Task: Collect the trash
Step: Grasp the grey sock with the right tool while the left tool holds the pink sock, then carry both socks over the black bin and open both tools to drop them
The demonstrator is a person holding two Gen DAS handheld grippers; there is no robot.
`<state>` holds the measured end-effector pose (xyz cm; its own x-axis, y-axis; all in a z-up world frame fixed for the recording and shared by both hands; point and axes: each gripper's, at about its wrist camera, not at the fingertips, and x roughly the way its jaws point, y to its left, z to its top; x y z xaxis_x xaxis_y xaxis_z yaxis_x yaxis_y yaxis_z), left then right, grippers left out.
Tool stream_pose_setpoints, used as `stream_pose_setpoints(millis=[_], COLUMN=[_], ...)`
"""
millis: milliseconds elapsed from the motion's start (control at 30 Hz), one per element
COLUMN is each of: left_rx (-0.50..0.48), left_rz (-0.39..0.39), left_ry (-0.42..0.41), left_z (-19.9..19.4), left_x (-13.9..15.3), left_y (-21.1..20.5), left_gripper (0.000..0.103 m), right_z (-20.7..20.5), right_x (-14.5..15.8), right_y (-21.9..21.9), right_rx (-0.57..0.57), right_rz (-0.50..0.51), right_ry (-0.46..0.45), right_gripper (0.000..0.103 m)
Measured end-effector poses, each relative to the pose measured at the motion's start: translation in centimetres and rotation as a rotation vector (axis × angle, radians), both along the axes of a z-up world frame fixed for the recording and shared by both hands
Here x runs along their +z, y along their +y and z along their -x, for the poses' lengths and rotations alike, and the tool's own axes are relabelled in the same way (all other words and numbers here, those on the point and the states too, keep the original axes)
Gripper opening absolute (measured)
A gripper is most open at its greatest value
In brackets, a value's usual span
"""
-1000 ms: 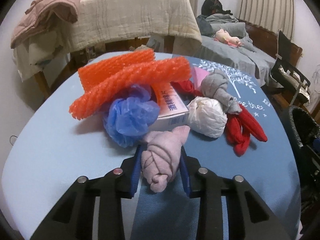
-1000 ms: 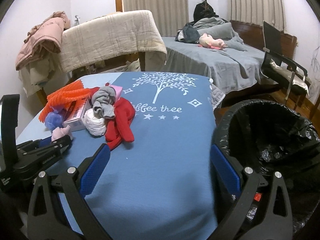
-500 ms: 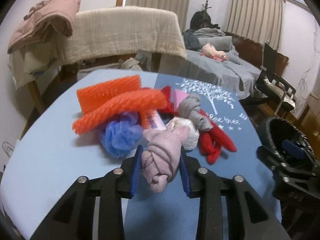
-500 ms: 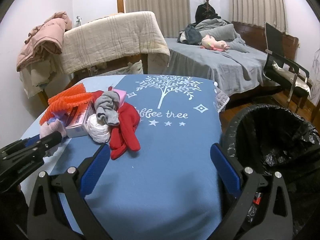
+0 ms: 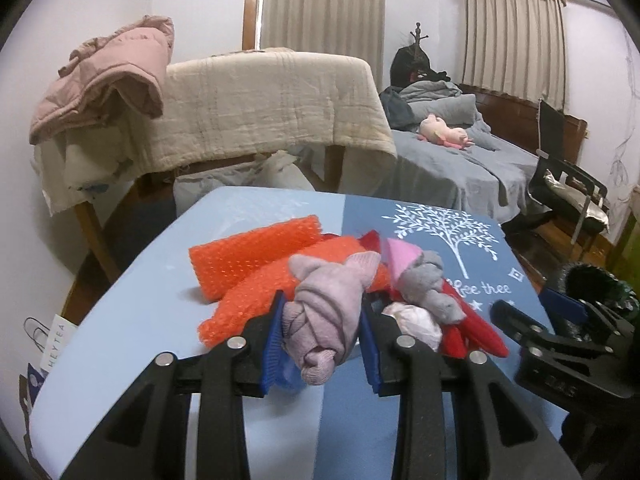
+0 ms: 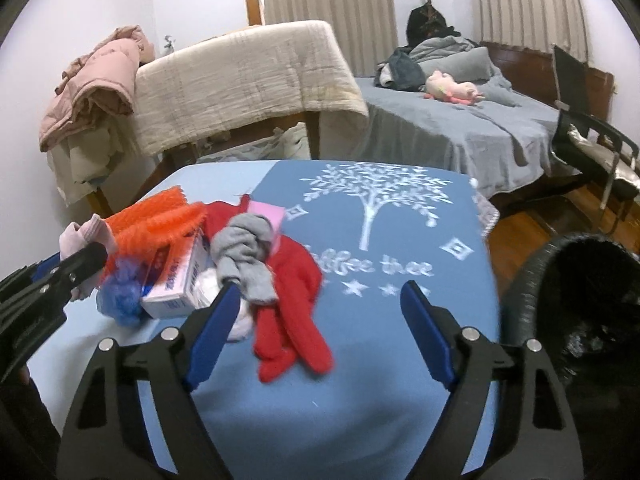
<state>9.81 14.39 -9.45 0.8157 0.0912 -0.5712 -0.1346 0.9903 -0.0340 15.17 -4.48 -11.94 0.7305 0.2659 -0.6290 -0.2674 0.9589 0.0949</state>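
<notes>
Pile of items sits on the table at its left side: mesh wrap at the back, carton before it, knotted sock atop glove. Trash bin stands right of the table; bed lies behind.

left tongs clamped tight on a load, right tongs closing on nothing.

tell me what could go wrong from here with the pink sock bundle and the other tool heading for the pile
1. The left tool grips the knotted pink sock bundle only at its middle, so it could slip out before reaching the black-lined bin.
2. The right tool, empty with jaws closing, sits beside the red cloth and grey sock bundle; it may grab both or drag the pile.
3. The two tools are close and could collide.
</notes>
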Motion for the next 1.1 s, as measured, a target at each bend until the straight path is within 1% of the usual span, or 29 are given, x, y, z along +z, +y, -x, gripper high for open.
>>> stream_pose_setpoints(millis=[167, 333, 433, 533, 567, 600, 667, 833, 1100], left_rx=[0.014, 0.033, 0.038, 0.036, 0.036, 0.038, 0.038, 0.034, -0.011], left_rz=[0.000, 0.005, 0.003, 0.004, 0.003, 0.004, 0.004, -0.002, -0.012], left_ry=[0.005, 0.007, 0.006, 0.008, 0.008, 0.007, 0.004, -0.009, -0.054], left_z=[0.1, 0.0, 0.1, 0.0, 0.0, 0.0, 0.0, 0.3, 1.4], left_x=[-0.5, -0.5, -0.6, -0.6, -0.6, -0.6, -0.5, -0.1, 1.7], left_y=[0.9, 2.0, 2.2, 2.3, 2.3, 2.3, 2.4, 2.1, -0.2], left_gripper=[0.034, 0.034, 0.034, 0.034, 0.034, 0.034, 0.034, 0.034, 0.034], right_z=[-1.8, -3.3, -3.8, -4.1, -4.2, -4.2, -3.9, -2.6, 0.4], right_x=[-0.1, -0.9, -1.5, -2.3, -2.4, -2.4, -2.1, 0.1, 4.1], right_y=[3.0, 5.0, 5.8, 6.6, 6.6, 6.7, 6.7, 5.6, 1.7], right_rx=[0.045, 0.068, 0.090, 0.128, 0.140, 0.148, 0.160, 0.168, 0.138], right_rz=[0.006, 0.023, 0.036, 0.040, 0.034, 0.031, 0.027, -0.029, -0.087], right_ry=[-0.003, 0.018, 0.042, 0.076, 0.086, 0.090, 0.083, 0.041, -0.030], right_gripper=[0.077, 0.069, 0.060, 0.043, 0.036, 0.031, 0.028, 0.028, 0.028])
